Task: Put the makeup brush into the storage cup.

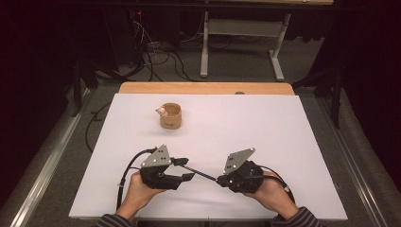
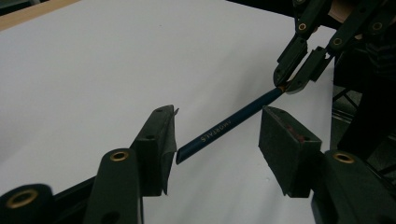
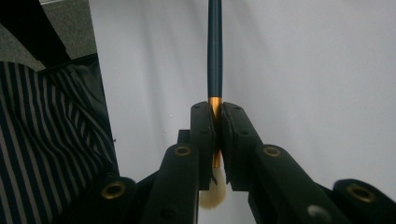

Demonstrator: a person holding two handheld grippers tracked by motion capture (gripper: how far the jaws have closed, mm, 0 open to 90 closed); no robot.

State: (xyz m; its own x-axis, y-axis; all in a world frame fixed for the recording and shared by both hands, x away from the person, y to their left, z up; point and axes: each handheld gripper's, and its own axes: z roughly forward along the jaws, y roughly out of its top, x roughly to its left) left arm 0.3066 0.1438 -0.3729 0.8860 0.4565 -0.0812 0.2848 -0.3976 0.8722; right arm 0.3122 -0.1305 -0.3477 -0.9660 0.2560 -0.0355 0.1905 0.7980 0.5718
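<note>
Right gripper [image 3: 214,122] clamped on the brush [image 2: 233,124] at its gold ferrule, bristles behind the jaws. Brush is off the table [image 1: 265,123], handle end sitting between the left gripper's [image 2: 217,140] jaws, which are apart, no contact yet. Handover looks about half done. Left: close on handle, right lets go. Cup [image 1: 170,116] well beyond the brush, likely destination.

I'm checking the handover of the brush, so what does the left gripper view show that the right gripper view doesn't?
Left gripper view alone: the left gripper with jaws apart around the brush handle's free end, its printed lettering, and the right gripper pinching the far end.
Right gripper view alone: the pale bristles below its shut jaws, the gold ferrule, and a striped sleeve.
Both: the dark blue brush over the white table.
</note>
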